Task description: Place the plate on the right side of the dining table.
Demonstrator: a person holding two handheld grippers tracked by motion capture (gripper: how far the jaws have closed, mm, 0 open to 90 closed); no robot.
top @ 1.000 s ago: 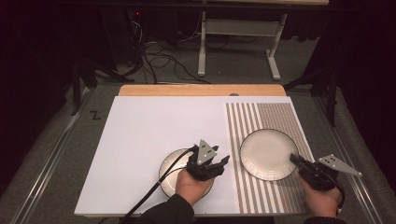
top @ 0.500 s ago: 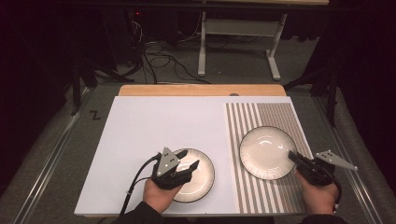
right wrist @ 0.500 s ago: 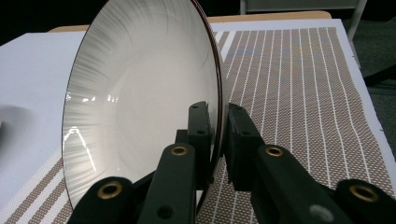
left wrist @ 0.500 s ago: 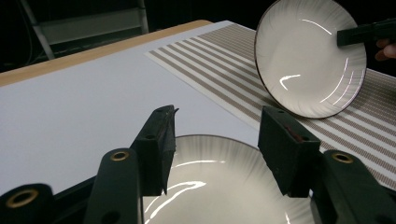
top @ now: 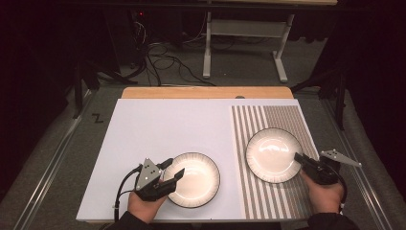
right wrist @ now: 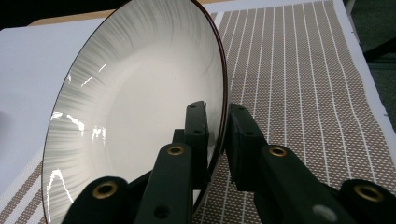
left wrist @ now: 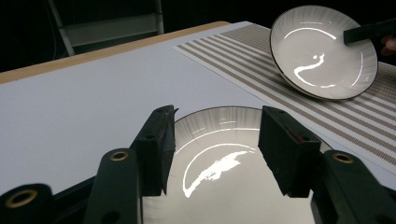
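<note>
1. On the striped mat point(top: 287, 120), the right gripper point(right wrist: 215, 119) is clamped on the rim of the right plate point(top: 274, 154), tilting it up, likely to lift it.
2. On the white surface point(top: 163, 129), the left plate point(top: 194, 178) lies flat; the left gripper point(top: 171, 170) hovers at its edge, jaws apart, probably lining up a rim grasp.

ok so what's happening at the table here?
A person works two handheld grippers. The right gripper pinches the rim of a white dark-rimmed ceramic plate on the brown striped placemat, tilting it up. The left gripper hangs open over the edge of a second, matching plate lying flat on the white table surface.
</note>
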